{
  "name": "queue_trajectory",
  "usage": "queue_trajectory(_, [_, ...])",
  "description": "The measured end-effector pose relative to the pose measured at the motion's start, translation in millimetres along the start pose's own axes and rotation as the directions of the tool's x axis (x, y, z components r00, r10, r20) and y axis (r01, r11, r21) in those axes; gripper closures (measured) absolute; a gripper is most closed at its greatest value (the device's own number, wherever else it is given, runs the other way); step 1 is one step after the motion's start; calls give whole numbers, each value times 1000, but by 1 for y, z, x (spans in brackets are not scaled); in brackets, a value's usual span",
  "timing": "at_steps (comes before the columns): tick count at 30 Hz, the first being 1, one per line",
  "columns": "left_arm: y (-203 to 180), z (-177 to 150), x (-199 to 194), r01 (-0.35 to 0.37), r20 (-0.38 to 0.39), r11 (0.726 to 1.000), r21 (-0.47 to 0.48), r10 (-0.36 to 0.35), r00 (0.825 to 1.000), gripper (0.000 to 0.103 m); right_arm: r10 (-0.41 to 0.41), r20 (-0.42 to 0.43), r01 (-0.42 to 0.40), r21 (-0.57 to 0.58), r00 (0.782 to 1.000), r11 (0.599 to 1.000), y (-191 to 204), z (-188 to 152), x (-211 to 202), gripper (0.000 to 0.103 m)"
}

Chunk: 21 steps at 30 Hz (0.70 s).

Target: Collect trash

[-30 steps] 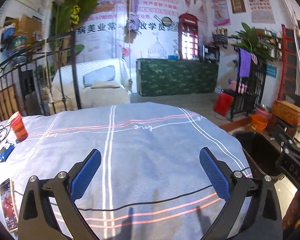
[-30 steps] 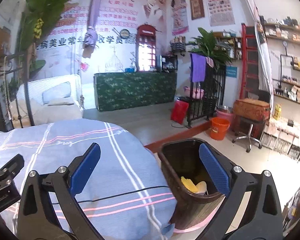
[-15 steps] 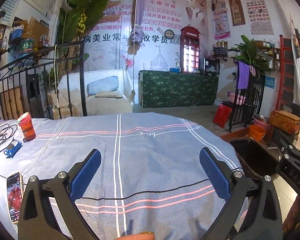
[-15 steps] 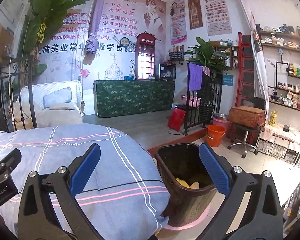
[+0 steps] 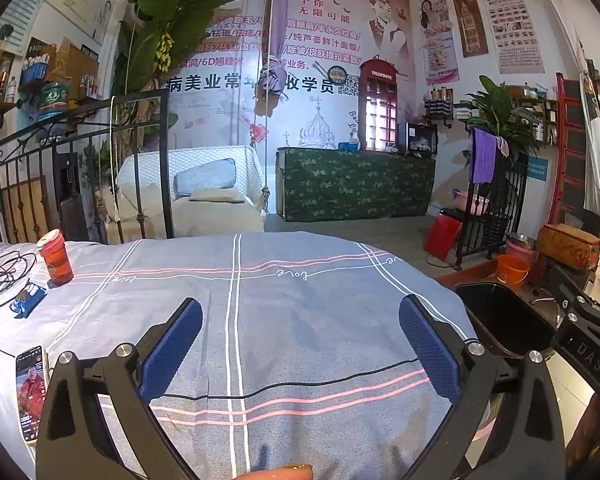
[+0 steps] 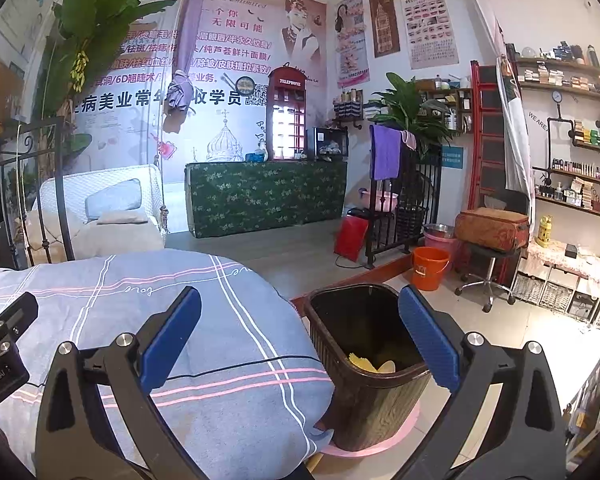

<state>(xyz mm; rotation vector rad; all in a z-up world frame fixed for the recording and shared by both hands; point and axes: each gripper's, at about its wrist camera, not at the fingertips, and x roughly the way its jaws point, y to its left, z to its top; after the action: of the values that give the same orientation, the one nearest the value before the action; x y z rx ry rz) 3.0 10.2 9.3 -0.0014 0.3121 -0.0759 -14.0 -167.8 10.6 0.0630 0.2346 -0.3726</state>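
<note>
The left gripper (image 5: 300, 344) is held with its blue-padded jaws spread wide and nothing between them, above the blue-grey striped bedcover (image 5: 292, 300). The right gripper (image 6: 300, 344) is likewise held wide apart and empty, over the right edge of the bedcover (image 6: 204, 320), with its right finger seen in front of the trash bin (image 6: 364, 380).

The trash bin, dark brown, is stood on the floor just beside the bedcover's right edge; yellow scraps (image 6: 370, 364) are seen lying inside it. In the left view only its dark opening (image 5: 496, 316) is seen, to the right of the bedcover.

On the bedcover's far left, a red cup (image 5: 56, 258) is stood upright, with a tangle of black cable (image 5: 4, 276) and a small blue box (image 5: 27, 300) near it. A phone (image 5: 31, 394) with a lit screen is laid at the near left edge. A thin black cord (image 5: 284, 386) is stretched across the bedcover beneath the left gripper.
</note>
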Motion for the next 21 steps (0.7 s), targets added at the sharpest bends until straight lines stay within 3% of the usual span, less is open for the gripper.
queue_trajectory(21, [0, 1, -4, -1, 0, 1000, 2, 1, 1000, 6, 2, -27, -2, 6, 1000, 1000, -5, -5, 5, 6])
